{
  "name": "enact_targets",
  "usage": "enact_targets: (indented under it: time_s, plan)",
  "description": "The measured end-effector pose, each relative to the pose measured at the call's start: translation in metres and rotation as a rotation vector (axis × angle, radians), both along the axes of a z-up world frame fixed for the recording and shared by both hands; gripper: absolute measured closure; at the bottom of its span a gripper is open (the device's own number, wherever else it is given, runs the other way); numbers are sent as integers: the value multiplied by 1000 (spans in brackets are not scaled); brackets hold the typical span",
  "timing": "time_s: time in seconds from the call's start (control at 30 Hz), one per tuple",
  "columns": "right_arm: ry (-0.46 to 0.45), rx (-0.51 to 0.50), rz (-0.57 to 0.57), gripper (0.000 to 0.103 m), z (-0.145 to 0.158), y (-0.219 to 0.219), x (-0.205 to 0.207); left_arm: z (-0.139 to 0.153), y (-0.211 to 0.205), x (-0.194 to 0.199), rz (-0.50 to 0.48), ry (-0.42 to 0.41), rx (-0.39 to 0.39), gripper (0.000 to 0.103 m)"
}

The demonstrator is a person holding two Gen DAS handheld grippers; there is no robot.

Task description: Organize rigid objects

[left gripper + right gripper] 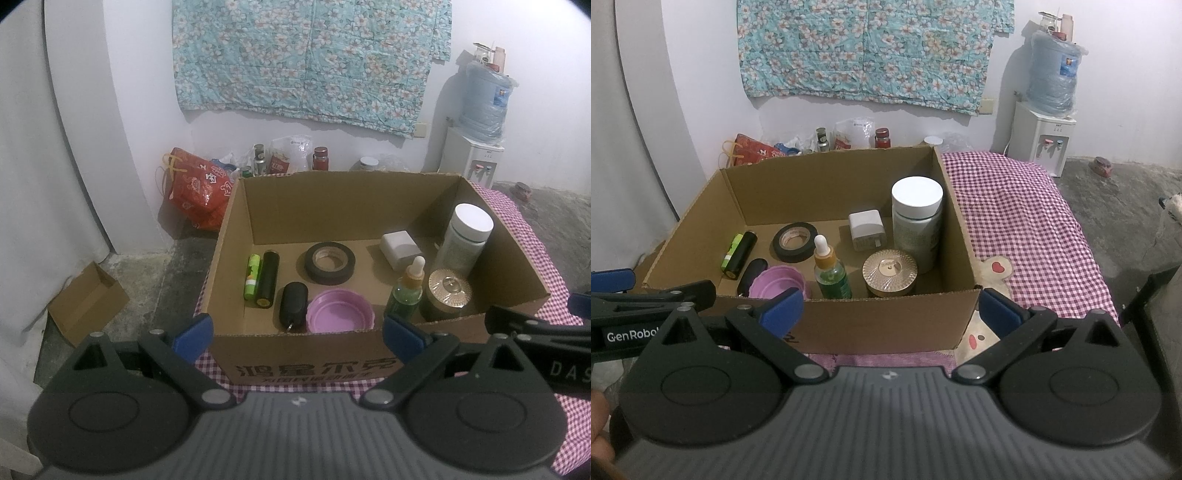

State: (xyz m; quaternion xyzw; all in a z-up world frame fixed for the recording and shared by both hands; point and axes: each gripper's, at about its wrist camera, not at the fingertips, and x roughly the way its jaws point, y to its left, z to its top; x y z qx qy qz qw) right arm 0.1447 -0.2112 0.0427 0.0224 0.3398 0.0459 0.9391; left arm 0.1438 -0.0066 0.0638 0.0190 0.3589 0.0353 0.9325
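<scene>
left gripper [297, 328]: jaws spread wide, nothing between the blue pads; parked just in front of the near wall of the cardboard box [491, 229]; right gripper [890, 308]: same, wide apart and empty, facing the box's near wall; both look staged for a reach in, neither touching anything.

box sits on a checked cloth [1027, 206]; contents, left to right: green battery [252, 276] and black cylinder [267, 277] lying side by side, touching, long axes parallel, so probably grouped as a pair; black key fob [293, 306] just beside the purple lid [340, 310] at the near wall; tape roll [330, 261] flat mid-floor, apart from the rest; white charger [400, 246] near the back; dropper bottle [407, 291] and gold-lid jar [447, 293] upright, close together; white-capped bottle [466, 238] upright against the right wall, which likely braces it from tipping.

judgement: nothing loose shows on the cloth, so sorting looks near done; tall uprights are the tip risk on any reach-in.
</scene>
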Motion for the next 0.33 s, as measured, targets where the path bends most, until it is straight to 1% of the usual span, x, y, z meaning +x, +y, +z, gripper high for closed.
enact_targets:
  time_s: [0.33]
  plan:
    - [-1,-1,0,1,0,0,0,1,0,0,0,-2,2,4]
